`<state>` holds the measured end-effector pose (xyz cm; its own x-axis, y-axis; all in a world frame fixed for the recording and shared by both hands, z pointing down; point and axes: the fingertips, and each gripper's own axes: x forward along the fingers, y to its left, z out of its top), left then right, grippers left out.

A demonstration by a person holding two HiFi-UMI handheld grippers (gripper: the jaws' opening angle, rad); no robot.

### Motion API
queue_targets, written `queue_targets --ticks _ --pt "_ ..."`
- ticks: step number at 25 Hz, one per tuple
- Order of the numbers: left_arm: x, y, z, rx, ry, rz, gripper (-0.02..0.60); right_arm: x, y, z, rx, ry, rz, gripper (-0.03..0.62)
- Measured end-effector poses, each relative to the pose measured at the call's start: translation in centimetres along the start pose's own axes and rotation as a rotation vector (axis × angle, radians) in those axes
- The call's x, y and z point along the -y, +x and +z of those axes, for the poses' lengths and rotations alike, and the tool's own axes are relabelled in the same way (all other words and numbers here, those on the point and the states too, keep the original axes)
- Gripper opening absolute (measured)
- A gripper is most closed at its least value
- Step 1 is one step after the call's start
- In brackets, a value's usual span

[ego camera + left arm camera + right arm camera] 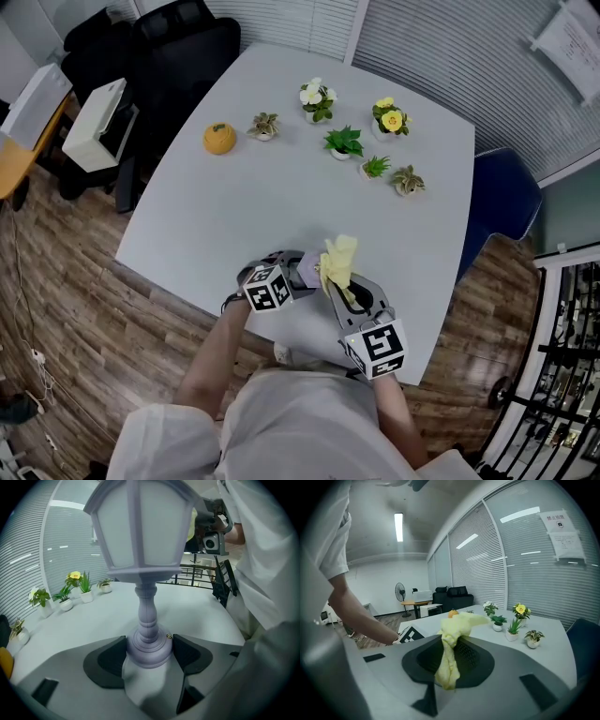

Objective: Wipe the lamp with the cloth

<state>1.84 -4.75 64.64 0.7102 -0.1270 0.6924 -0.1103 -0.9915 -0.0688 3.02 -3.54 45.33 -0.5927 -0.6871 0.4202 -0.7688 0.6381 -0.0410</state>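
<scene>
Grey left gripper (149,651) and right gripper (448,660), black pads (107,662), black-and-white marker cubes (270,290), white short-sleeved shirt (300,424)

Six small potted plants (344,142) cluster at twelve o'clock on the white tabletop (281,220), with an orange round ornament (219,138) at ten o'clock. A black chair (187,47) stands beyond, at eleven.

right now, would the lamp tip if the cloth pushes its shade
Likely top-heavy: the lamp has a wide shade on a thin stem. The left gripper clamps its small base, so tipping seems unlikely. The limp cloth should push softly.
</scene>
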Motion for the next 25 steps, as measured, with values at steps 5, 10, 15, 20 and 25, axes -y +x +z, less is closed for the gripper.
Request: queue_targets --ticks 5,10,15,20,25 --pt "0.1 0.0 0.1 0.002 0.004 0.002 0.322 -0.9 -0.2 0.5 -0.001 -0.064 -0.002 0.058" --pt "0.0 -0.1 0.0 0.001 0.003 0.001 0.322 -2.0 0.0 1.1 -0.014 -0.162 0.006 0.058" --pt "0.0 0.0 0.0 0.0 0.002 0.0 0.322 -2.6 0.4 1.2 -0.038 -0.274 0.0 0.058" --pt "0.0 -0.1 0.0 -0.001 0.002 0.0 0.322 -3.2 0.9 1.7 -0.046 -0.362 0.001 0.058" --pt "0.0 -0.1 0.0 0.0 0.002 0.0 0.322 -3.8 1.3 1.7 -0.069 -0.435 0.014 0.058"
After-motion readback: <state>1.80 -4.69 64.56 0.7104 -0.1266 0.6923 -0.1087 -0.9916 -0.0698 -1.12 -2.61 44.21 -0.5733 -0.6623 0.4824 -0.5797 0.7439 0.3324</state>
